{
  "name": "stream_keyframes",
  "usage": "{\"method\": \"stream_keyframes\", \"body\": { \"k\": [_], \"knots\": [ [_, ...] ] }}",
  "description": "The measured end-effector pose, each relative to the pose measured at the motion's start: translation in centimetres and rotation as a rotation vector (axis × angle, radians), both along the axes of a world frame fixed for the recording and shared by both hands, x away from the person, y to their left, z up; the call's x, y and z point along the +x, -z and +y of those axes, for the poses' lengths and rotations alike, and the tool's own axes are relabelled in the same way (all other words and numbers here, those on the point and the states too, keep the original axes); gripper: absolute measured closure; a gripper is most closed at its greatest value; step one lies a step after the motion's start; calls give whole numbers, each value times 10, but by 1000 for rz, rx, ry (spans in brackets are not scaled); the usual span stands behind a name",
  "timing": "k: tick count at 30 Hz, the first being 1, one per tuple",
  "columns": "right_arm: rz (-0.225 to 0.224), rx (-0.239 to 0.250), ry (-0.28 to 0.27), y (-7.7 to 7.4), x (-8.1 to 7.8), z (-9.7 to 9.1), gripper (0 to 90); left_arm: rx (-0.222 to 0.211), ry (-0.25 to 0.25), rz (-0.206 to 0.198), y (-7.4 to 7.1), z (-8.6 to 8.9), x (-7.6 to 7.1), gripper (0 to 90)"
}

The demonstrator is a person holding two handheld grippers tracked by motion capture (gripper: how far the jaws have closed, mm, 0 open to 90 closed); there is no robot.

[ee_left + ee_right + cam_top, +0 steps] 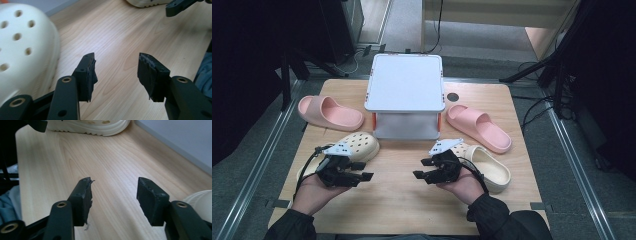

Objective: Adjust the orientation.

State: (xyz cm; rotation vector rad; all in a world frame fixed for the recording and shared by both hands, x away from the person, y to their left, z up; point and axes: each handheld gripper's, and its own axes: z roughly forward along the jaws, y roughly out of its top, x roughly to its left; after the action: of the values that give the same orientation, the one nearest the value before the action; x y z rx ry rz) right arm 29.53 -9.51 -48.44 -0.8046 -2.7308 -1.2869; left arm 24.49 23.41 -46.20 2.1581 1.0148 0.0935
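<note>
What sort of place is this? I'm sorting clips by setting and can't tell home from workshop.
Probably a lab or recording workspace, not a home: a bare wooden table set between metal rails, dark stands and loose cables on a grey floor, and hand-held grippers beside shoes laid around a small white shelf.

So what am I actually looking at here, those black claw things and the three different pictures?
A person sits at a wooden table with a hand-held gripper in each hand: the left hand-held gripper and the right hand-held gripper. They are two-jaw clamps, worked by hand. The high view looks down from above. The other two pictures come from cameras on the grippers, looking along their black jaws. On the table lie two pink slides, two cream clogs and a small white two-level rack. Both grippers are open over bare wood and hold nothing.
</note>
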Motion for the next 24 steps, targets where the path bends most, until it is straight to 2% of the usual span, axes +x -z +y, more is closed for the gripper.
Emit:
{"method": "stream_keyframes", "body": {
  "k": [3, 14, 19, 20, 24],
  "knots": [
    [-5, 4, -13, 0, 2, 3, 481, -11, -45, -6, -1, 12, -3, 485],
    [-21, -11, -30, 0, 6, 11, 475, -10, -121, -9, -3, 32, -11, 474],
    [-22, -2, -59, 0, 7, 16, 468, -28, -149, -12, -3, 48, -16, 473],
    [-23, -2, -72, -1, 6, 18, 466, -34, -170, -16, -4, 54, -18, 474],
    [-29, -7, -92, 0, 5, 22, 464, -44, -195, -20, -3, 63, -18, 474]
  ]
}}
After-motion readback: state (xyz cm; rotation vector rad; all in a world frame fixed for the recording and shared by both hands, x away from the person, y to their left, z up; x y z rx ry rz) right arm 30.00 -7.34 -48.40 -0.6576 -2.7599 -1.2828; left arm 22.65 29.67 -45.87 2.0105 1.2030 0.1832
